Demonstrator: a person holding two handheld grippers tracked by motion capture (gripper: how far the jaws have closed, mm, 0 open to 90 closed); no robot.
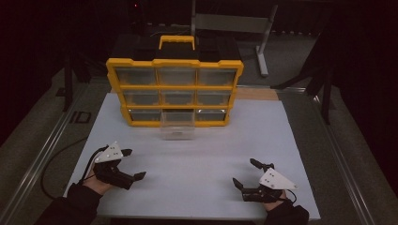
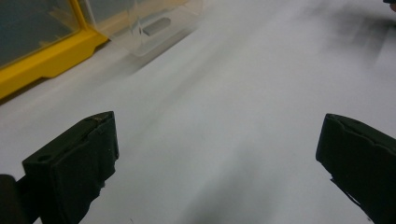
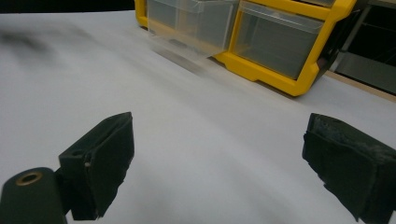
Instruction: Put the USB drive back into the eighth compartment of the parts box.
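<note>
Left gripper (image 1: 133, 164) at 7 o'clock, jaws spread wide, nothing held, right gripper (image 1: 245, 172) at 5 o'clock likewise, clear drawer (image 1: 177, 126) pulled out of yellow organizer (image 1: 174, 87) at 12 o'clock.

A person's two forearms wear dark, near-black sleeves. Each hand holds a black two-jaw tool. The left gripper (image 1: 133, 164) carries a pale grey three-cornered plate (image 1: 109, 153) on top, dotted with small dark screws, and a thin black cable (image 1: 56, 157) trails from it. The right gripper (image 1: 246, 173) bears a matching grey plate (image 1: 277, 179). Close up, each jaw ends in a blocky matte black pad (image 2: 79, 161) with rough, slightly worn edges; a black cylinder with a brass-coloured hole (image 3: 29, 178) sits beside one right jaw
</note>
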